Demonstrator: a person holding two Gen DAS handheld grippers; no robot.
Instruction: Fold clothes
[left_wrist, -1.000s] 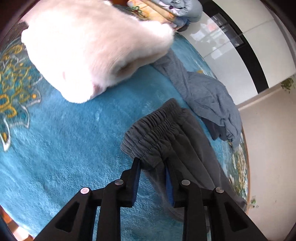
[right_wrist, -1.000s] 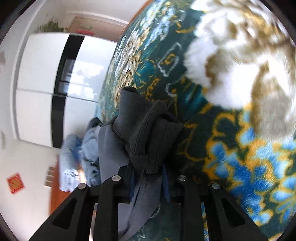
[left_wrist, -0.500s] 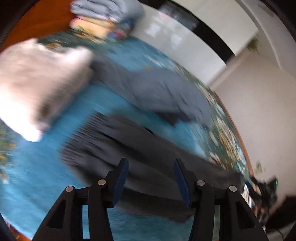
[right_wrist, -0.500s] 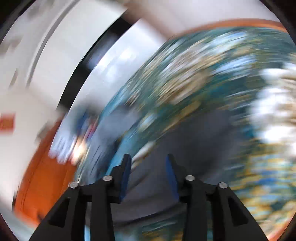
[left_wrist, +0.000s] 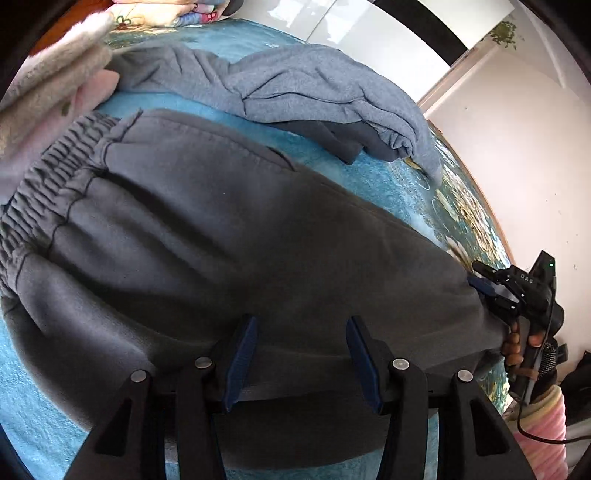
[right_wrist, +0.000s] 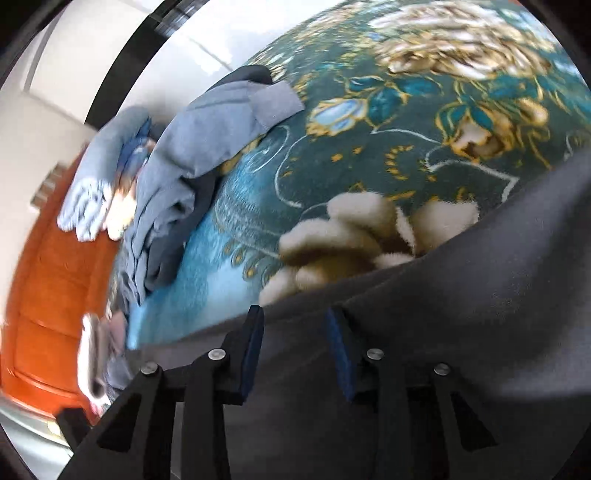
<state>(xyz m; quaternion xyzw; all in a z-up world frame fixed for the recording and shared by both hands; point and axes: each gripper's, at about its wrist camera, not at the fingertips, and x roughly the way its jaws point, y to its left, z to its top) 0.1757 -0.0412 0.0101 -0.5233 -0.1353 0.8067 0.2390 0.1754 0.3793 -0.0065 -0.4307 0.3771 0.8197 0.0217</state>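
The dark grey trousers (left_wrist: 229, 236) lie spread along the blue flowered blanket (left_wrist: 373, 177), waistband to the far left against a fluffy white throw (left_wrist: 40, 92), legs running to the right. Laid flat like this, I'd say they are ready for a fold rather than folded already.

The left gripper (left_wrist: 301, 354) hangs over the middle of them, its fingers spread with only loose cloth showing below, nothing pinched. The right gripper (right_wrist: 293, 332) sits over the leg end; its jaws are closing, cloth lies under and between the blue pads (right_wrist: 338, 343), though I can't see them pressing on it. From the left hand's camera that gripper shows at the far right edge (a bead bracelet on the wrist holding it).

Beyond the trousers a lighter blue-grey garment (left_wrist: 317, 88) lies crumpled, probably waiting its turn, with folded things stacked at the far corner (left_wrist: 159, 13).
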